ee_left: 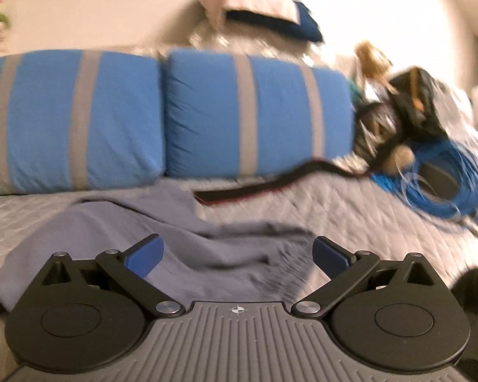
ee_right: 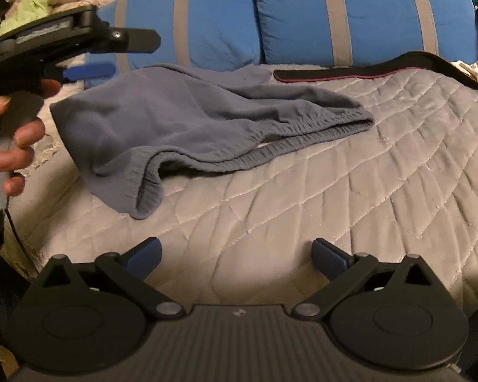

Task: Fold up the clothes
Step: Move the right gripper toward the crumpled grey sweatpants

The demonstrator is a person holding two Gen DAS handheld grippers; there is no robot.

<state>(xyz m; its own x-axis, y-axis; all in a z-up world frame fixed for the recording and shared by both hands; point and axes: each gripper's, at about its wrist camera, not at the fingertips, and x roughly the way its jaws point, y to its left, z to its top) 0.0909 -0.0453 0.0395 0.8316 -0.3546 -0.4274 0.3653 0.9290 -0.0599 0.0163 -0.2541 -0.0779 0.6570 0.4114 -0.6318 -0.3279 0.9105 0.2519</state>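
One garment, two pillows and two grippers, counted on a quilted bed.

We count one crumpled grey-blue garment (ee_right: pixel 188 124) lying ahead of our right gripper (ee_right: pixel 235 256) and just under the tips of our left gripper (ee_left: pixel 237 256); two grippers in all, each with two blue-padded fingers spread wide apart. Beyond the garment we count two blue pillows, each with grey stripes: a left pillow (ee_left: pixel 63 121) and a right pillow (ee_left: pixel 258 111). One black strap (ee_right: pixel 350 71) lies ahead and to the right. One coil of blue cable (ee_left: pixel 446 184) sits far right of the left gripper. One hand (ee_right: pixel 12 146) holds the left tool. One quilted grey bedcover (ee_right: pixel 350 191) lies beneath it all.
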